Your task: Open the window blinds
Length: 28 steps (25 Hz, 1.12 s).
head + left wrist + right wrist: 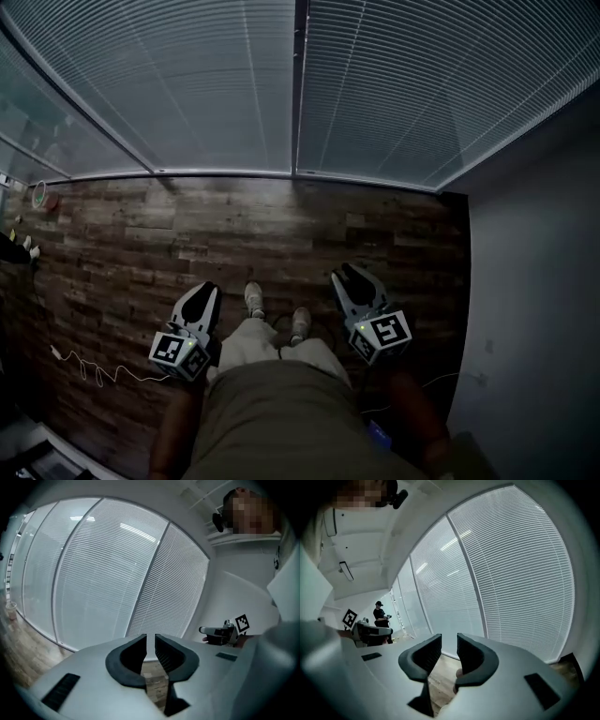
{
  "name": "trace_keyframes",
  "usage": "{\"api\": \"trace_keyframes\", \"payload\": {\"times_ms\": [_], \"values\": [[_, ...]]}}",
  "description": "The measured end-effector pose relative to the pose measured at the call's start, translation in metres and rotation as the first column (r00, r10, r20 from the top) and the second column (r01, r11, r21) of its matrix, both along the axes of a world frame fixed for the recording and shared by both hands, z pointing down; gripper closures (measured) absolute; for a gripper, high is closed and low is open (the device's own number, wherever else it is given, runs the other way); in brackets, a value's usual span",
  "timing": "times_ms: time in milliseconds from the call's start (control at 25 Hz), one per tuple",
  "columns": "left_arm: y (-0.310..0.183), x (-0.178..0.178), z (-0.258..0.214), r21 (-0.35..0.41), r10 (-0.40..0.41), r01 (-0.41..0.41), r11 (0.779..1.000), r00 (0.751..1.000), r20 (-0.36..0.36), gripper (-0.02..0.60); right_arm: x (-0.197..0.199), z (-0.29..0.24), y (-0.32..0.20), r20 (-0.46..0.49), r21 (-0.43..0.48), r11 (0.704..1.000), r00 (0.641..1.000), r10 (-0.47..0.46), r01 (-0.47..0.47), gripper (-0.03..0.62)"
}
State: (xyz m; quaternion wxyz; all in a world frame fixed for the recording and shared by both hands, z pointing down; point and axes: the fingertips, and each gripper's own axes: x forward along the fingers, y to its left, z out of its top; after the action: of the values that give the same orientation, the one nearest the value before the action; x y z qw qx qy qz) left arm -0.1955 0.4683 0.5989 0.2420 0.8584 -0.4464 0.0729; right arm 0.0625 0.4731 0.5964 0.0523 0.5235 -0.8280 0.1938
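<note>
Left hand-held gripper [201, 292] and right hand-held gripper [348, 276], jaws apart (both empty), face two shut blinds [187, 84].

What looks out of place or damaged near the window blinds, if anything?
Nothing looks damaged: the blinds hang closed, with even slats. The only untidy thing is a thin white cable lying loose in wavy bends on the wood floor, at the head view's lower left.

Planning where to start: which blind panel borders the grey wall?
The right blind panel, right of the central mullion; it ends at the wall.
</note>
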Motion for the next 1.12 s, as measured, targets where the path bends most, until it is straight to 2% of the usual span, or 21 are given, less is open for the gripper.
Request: {"api": "trace_keyframes", "payload": {"times_ms": [160,320,560,920,1120], "values": [[-0.032,-0.004,-0.005,0.033,0.041,-0.041,0.999,0.999,-0.002,0.512,-0.028,0.005,-0.039,-0.041,-0.059,0.998,0.999,-0.034,0.032,0.496],[-0.055,0.004,0.004,0.051,0.116,-0.119,0.992,0.992,0.050,0.512,-0.045,0.009,-0.067,-0.069,-0.048,0.996,0.994,-0.084,0.081,0.496],[-0.093,-0.019,0.011,0.041,0.147,-0.149,0.988,0.988,0.050,0.512,-0.060,0.006,-0.101,-0.100,-0.058,0.998,0.994,-0.046,0.040,0.496],[-0.141,-0.031,0.010,0.072,0.208,-0.209,0.975,0.978,0.023,0.512,-0.076,-0.013,-0.136,-0.133,0.018,0.999,0.991,0.031,-0.029,0.496],[-0.133,-0.046,0.017,0.097,0.256,-0.261,0.960,0.965,0.058,0.512,-0.095,-0.009,-0.118,-0.118,0.017,0.997,0.990,0.083,-0.081,0.496]]}}
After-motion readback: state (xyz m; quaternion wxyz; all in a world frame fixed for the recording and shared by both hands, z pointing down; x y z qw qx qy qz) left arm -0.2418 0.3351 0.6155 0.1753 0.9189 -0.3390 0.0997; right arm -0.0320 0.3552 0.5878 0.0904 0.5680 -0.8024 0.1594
